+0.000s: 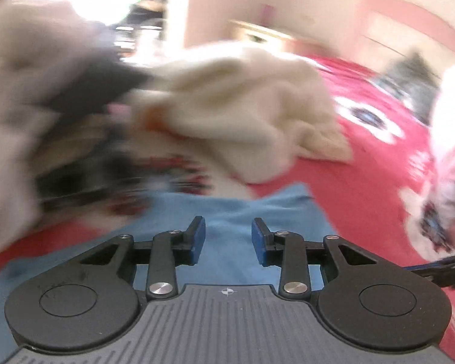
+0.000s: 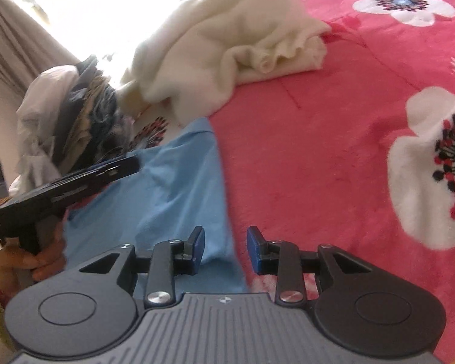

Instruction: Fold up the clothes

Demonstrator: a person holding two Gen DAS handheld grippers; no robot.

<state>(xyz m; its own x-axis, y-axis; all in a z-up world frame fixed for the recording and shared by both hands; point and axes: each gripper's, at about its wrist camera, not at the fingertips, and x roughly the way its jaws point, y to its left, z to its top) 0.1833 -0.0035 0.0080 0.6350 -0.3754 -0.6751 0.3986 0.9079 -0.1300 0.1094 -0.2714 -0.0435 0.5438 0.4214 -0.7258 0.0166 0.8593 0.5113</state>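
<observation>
Landmark: the light blue garment [image 2: 173, 188], lying flat on the pink floral blanket [image 2: 333, 157] that covers the bed.

Left claw [image 1: 228, 239]: jaws partly apart, blue pads facing each other across a gap. Nothing sits between them. It hangs above the blue garment [image 1: 227, 212], which fills the view directly under the fingertips.

Right claw [image 2: 225, 250]: jaws partly apart, empty. It hangs over the garment's right edge; its left pad is over blue fabric, its right pad over bare blanket.

The left claw [image 2: 130, 163] also appears in the right wrist view, at the garment's left side, held by a hand [image 2: 30, 261].

Beyond the garment's far edge lies a crumpled cream garment [image 2: 236, 39]. To the garment's far left stands a heap of mixed clothes [image 2: 75, 115], white, dark and striped.

No brand, label or legible writing is visible. The left wrist view is motion-blurred.
</observation>
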